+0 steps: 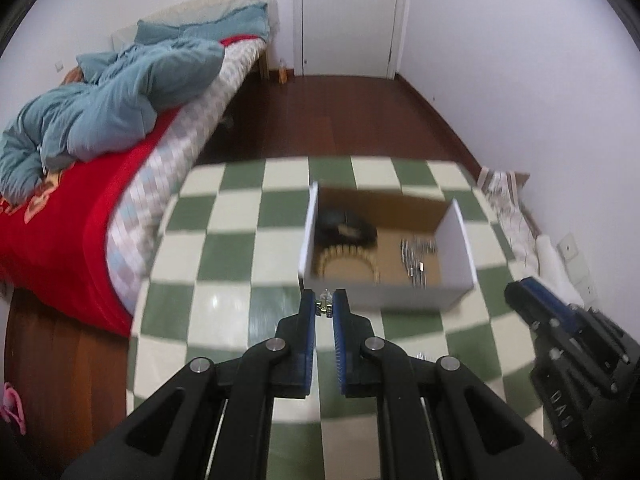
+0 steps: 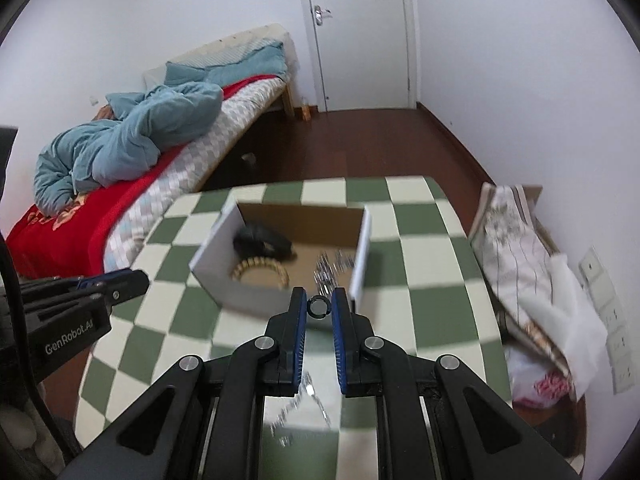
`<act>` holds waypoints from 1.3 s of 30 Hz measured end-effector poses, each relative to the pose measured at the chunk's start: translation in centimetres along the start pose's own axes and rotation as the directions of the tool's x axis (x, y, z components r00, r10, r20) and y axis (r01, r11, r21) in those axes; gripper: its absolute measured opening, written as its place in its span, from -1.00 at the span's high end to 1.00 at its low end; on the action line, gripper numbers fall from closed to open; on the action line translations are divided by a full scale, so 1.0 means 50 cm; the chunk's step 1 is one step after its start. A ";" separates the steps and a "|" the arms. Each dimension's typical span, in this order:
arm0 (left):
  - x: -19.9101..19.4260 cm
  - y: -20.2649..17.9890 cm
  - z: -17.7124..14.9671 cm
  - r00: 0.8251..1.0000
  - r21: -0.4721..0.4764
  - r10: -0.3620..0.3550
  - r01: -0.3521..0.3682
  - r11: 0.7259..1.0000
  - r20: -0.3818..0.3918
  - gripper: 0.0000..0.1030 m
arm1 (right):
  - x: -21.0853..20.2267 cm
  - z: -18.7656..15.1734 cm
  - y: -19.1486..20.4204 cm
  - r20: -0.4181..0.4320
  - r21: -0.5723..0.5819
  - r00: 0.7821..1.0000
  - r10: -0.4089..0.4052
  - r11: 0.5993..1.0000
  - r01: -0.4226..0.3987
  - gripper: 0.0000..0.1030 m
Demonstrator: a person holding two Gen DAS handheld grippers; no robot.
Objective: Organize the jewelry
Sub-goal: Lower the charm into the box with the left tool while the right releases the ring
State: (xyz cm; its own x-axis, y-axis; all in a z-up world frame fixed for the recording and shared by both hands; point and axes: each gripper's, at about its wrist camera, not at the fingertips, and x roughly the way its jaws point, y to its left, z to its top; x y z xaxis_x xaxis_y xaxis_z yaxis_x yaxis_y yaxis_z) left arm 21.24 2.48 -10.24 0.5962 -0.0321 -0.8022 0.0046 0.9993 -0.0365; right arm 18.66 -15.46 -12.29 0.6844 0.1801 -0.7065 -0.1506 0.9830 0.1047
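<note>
Small shiny clasp (image 1: 324, 305): pinched in my left tongs (image 1: 324, 307), just in front of the box (image 1: 384, 294).
Dark ring (image 2: 318, 306): squeezed in my right tongs (image 2: 318, 307), also just in front of the box.
Box: open, on the green and cream checked table (image 1: 224, 256).
In the box: a tan bead bracelet (image 1: 347, 255), a black band (image 1: 348, 229), a silver chain (image 1: 416, 258).
Bed (image 1: 80, 216): left of the box.
</note>
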 end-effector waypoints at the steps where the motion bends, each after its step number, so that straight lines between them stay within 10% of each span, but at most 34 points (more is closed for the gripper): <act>1: 0.001 0.001 0.015 1.000 0.003 0.003 -0.003 1.000 0.011 0.89 | 0.007 0.014 0.004 0.002 -0.003 1.000 0.004 1.000 -0.004 0.74; 24: 0.145 0.006 0.146 1.000 0.009 0.001 -0.001 1.000 -0.012 0.80 | 0.203 0.140 -0.004 -0.079 0.028 0.997 0.001 1.000 0.001 0.73; 25: 0.143 0.005 0.147 1.000 0.009 0.011 -0.011 1.000 -0.011 0.66 | 0.201 0.140 -0.007 -0.079 0.032 0.997 -0.001 0.999 0.004 0.64; 28: 0.138 0.003 0.148 0.996 0.014 0.087 -0.087 0.996 0.005 -1.00 | 0.191 0.137 -0.017 -0.085 0.051 0.996 0.000 0.999 0.004 -0.25; 39: 0.099 0.024 0.121 0.990 -0.011 0.138 -0.137 0.990 0.024 -1.00 | 0.146 0.113 -0.036 -0.110 0.037 0.985 -0.135 0.989 0.140 -1.00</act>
State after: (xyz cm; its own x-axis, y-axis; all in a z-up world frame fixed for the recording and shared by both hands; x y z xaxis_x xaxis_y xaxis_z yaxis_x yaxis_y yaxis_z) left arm 29.06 3.63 -10.64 0.6100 0.1062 -0.7852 -0.0862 0.9940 0.0674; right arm 27.96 -15.71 -13.66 0.6159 0.0405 -0.7868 -0.0269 0.9992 0.0304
